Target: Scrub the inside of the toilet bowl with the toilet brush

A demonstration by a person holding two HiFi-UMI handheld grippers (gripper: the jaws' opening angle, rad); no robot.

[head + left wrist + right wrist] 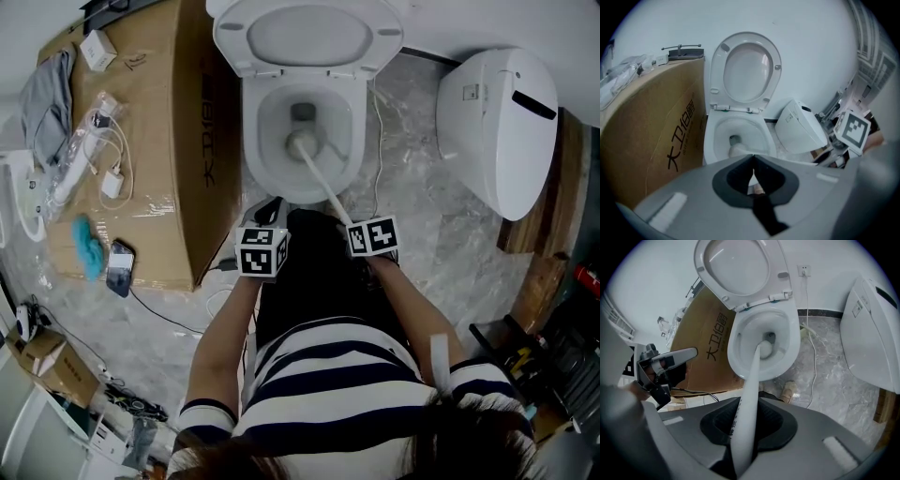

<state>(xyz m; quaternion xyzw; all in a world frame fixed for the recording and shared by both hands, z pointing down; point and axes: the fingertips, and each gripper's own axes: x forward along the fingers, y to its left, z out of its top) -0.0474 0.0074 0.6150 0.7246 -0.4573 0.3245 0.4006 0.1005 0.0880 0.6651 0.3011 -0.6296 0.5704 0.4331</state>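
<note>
The white toilet bowl (pixel 274 176) stands at top centre with its lid (pixel 309 37) raised. A white toilet brush (pixel 301 143) has its head low in the bowl near the drain. Its long handle (pixel 328 192) slants back to my right gripper (pixel 367 236). In the right gripper view that gripper (pixel 746 416) is shut on the handle (pixel 751 380), and the brush head (pixel 764 350) rests inside the bowl (pixel 740 359). My left gripper (pixel 263 246) hovers before the bowl's front rim. Its jaws (pixel 753 161) are shut with nothing between them.
A large cardboard box (pixel 164 141) lies left of the toilet, strewn with cables and small white items. A detached white toilet unit (pixel 502 122) sits to the right. A thin cable (pixel 378 141) runs along the marble floor. A phone (pixel 120 267) and clutter lie lower left.
</note>
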